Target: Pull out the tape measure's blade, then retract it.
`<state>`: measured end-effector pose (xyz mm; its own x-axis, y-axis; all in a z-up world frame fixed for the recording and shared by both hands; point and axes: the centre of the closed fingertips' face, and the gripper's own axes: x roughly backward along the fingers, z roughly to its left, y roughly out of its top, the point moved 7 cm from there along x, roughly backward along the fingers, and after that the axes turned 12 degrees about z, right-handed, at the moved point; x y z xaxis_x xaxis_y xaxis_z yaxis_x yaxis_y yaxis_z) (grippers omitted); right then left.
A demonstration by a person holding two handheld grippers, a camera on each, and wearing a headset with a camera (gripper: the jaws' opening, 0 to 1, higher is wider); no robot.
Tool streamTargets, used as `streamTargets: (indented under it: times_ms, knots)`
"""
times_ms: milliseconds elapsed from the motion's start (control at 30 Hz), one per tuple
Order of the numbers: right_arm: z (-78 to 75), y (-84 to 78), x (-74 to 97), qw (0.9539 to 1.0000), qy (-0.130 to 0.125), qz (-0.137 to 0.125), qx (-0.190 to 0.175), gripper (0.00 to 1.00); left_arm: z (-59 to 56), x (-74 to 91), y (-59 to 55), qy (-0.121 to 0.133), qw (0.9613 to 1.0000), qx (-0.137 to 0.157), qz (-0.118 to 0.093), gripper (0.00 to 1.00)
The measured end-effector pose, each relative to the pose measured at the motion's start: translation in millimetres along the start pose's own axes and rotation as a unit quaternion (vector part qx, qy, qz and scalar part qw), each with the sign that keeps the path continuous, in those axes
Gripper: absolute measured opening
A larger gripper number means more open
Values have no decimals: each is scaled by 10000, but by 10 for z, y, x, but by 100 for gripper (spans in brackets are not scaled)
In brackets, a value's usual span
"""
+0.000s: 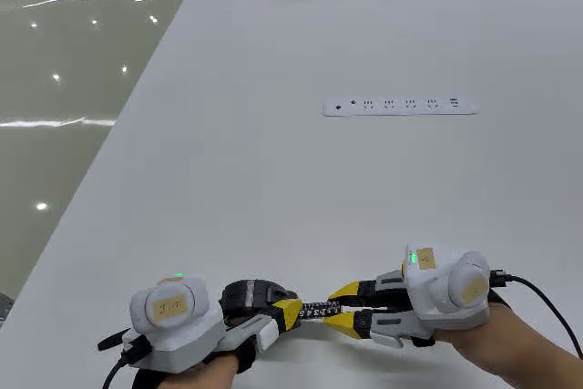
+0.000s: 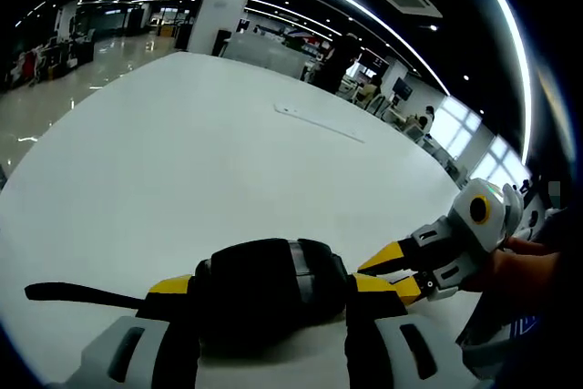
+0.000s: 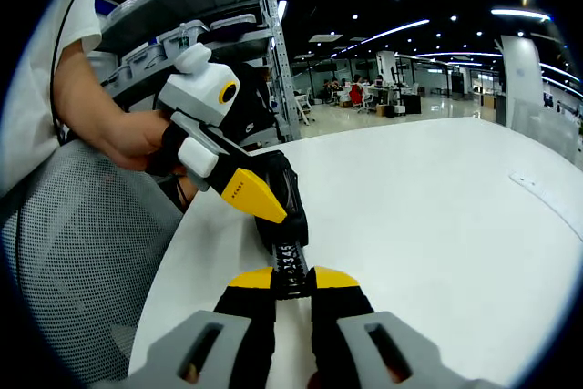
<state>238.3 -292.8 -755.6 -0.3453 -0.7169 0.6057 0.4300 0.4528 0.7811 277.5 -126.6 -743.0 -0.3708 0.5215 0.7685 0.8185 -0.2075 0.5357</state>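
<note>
The left gripper is clamping the black tape measure at the near edge of the white table. Just beside it, the right gripper is pinching the short stretch of blade showing between them.

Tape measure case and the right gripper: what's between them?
A short stretch of pulled-out blade, numbers visible, runs from the tape measure case to the right gripper; head view and right gripper view show it.
</note>
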Motion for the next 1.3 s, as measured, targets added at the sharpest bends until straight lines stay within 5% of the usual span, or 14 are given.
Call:
streamTargets:
  times_ms: [867, 1300]
  knots:
    - [32, -3, -26, 9998, -11, 123, 124, 12, 1, -6, 0, 150, 9997, -190, 42, 60]
    - [67, 145, -285, 9996, -31, 144, 244, 12, 10, 15, 10, 9, 10000, -33, 3, 61]
